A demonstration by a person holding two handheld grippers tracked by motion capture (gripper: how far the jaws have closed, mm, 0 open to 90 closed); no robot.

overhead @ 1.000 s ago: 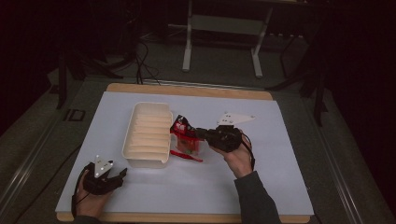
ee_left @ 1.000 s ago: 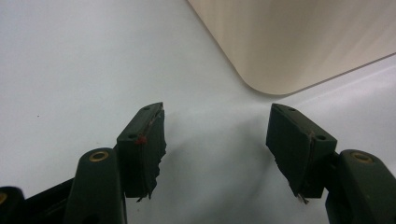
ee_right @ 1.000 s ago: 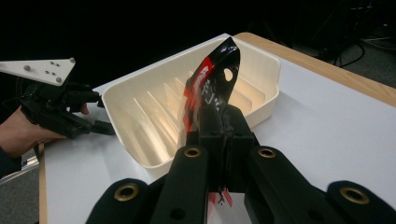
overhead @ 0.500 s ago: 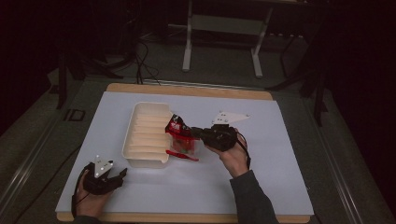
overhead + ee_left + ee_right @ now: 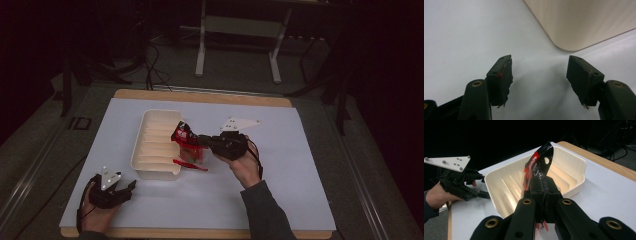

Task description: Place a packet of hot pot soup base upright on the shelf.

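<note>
Black plastic makes up the left gripper (image 5: 112, 192), which rests low at about 7 o'clock on the table (image 5: 300, 165), its 2 jaws apart with nothing between them; in the left gripper view only bare pale surface lies in the gap, and a rounded corner of the tray rises at 1 o'clock beyond the tips. Cream and smooth, the tray (image 5: 145, 165) is a long rounded rectangle with raised ribs running along its floor, its long axis pointing from 6 to 12 o'clock, standing left of the table's centre. Just beside its right wall, the right gripper (image 5: 194, 141) reaches in from 3 o'clock with its jaws clamped on a red and black packet (image 5: 181, 134), a glossy, crinkled foil sachet with white print and a punched hanging hole near its top edge. In the right gripper view the packet (image 5: 537, 167) stands up out of the closed jaws, its long axis roughly upright, with the tray's open interior directly ahead of it at 12 o'clock. More red pieces (image 5: 190, 162) lie on the table under the gripper, touching or nearly touching the tray wall; I cannot tell what they are. Judging from this, the right hand is the nearer one, and the packet seems bound leftward over the rim.
</note>
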